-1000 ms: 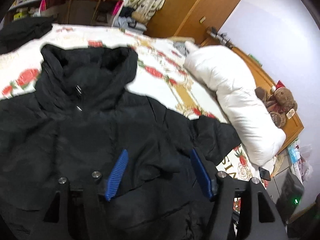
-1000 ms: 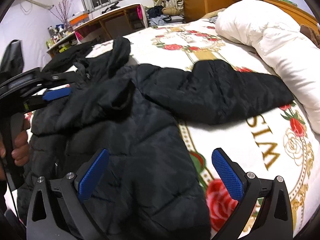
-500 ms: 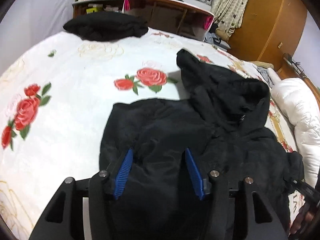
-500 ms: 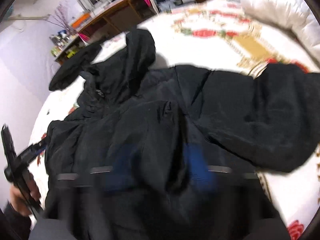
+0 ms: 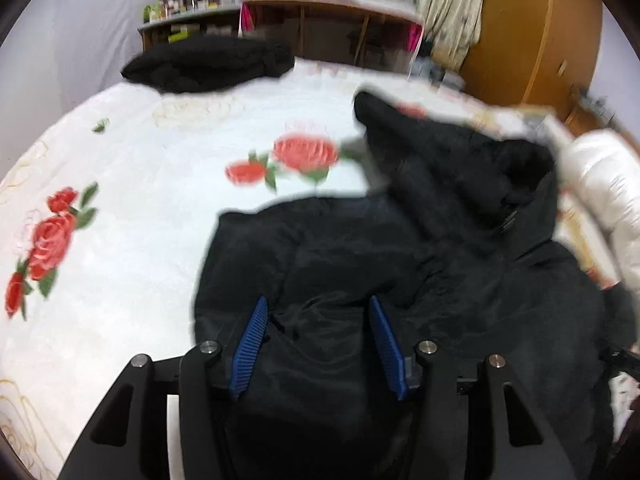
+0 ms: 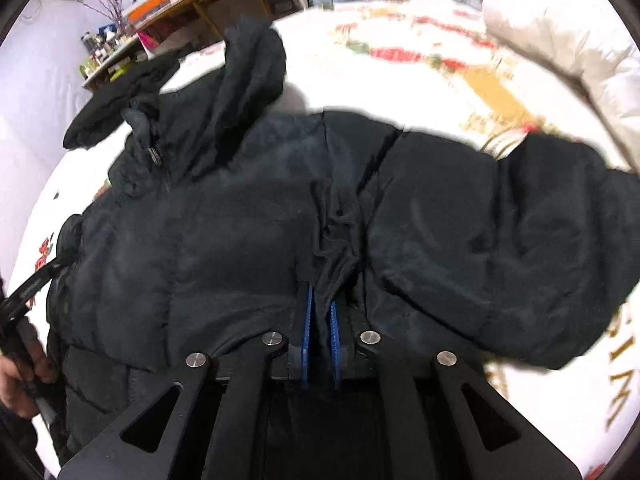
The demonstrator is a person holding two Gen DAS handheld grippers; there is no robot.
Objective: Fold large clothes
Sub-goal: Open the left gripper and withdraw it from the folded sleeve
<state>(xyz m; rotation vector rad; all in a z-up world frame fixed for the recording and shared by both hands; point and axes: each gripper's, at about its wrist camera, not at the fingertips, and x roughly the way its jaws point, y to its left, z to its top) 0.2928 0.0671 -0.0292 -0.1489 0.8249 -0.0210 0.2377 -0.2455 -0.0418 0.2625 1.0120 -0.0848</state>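
Note:
A black hooded puffer jacket (image 5: 460, 272) lies front up on the rose-print bedspread (image 5: 140, 240), hood (image 6: 248, 76) pointing away. My left gripper (image 5: 318, 320) sits on the jacket's left shoulder edge. Its blue pads stand half apart and press on a puckered bulge of padded fabric. My right gripper (image 6: 320, 304) is shut on a thin pinch of the black jacket (image 6: 240, 220) where the outstretched sleeve (image 6: 520, 240) meets the body. The left gripper's black frame (image 6: 24, 300) and the hand (image 6: 16, 380) holding it show at the left edge of the right wrist view.
A second black garment (image 5: 208, 64) lies at the bed's far end. A white quilted bundle (image 6: 560, 32) lies along the bed's right side. Beyond the bed stand a wooden desk (image 5: 320, 12) with bottles and a wooden wardrobe (image 5: 532, 40).
My left gripper swung from the jacket's chest to its left shoulder and its jaws narrowed on the fabric. My right gripper moved up from the hem and went from wide open to shut on a pinch of cloth.

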